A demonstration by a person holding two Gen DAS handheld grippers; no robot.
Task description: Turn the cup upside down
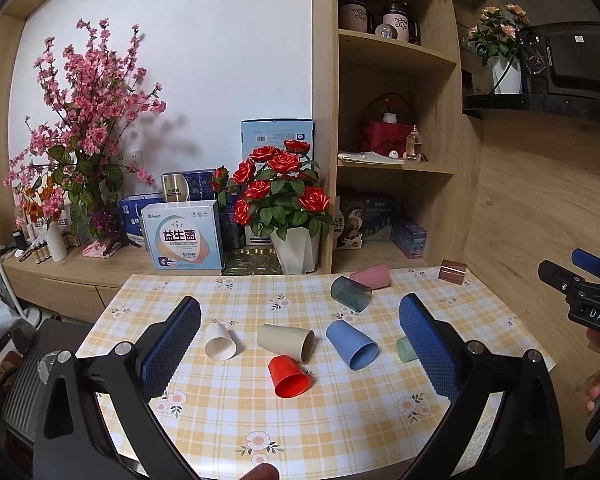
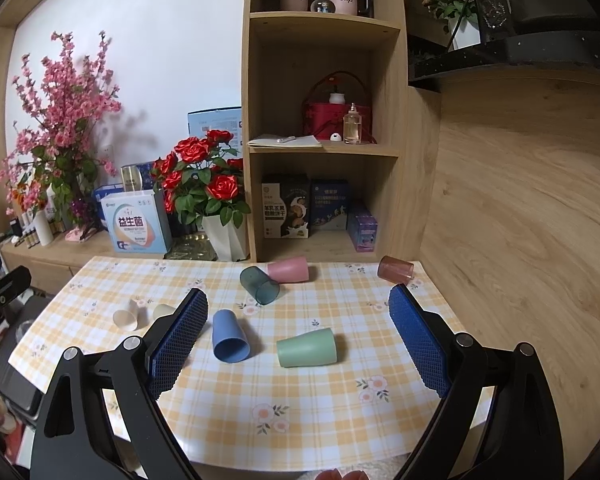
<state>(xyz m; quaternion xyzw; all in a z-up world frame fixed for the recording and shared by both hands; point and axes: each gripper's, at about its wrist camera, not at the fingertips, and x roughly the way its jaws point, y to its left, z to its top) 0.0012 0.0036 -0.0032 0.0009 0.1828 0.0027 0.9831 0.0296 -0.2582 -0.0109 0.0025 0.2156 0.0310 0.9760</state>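
Several cups lie on their sides on the checked tablecloth (image 1: 228, 408). In the left wrist view I see a white cup (image 1: 219, 342), a beige cup (image 1: 286, 342), a red cup (image 1: 289, 377), a blue cup (image 1: 352, 345), a green cup (image 1: 405, 349) partly behind my finger, a dark teal cup (image 1: 351, 293) and a pink cup (image 1: 371, 276). My left gripper (image 1: 300, 314) is open and empty above them. In the right wrist view my right gripper (image 2: 298, 306) is open and empty above the blue cup (image 2: 229, 341) and green cup (image 2: 307, 347).
A brown translucent cup (image 2: 395, 269) lies at the table's far right corner. A rose pot (image 1: 294, 248), boxes (image 1: 186, 236) and a wooden shelf unit (image 1: 392, 120) stand behind the table. A wooden wall (image 2: 520, 220) runs along the right.
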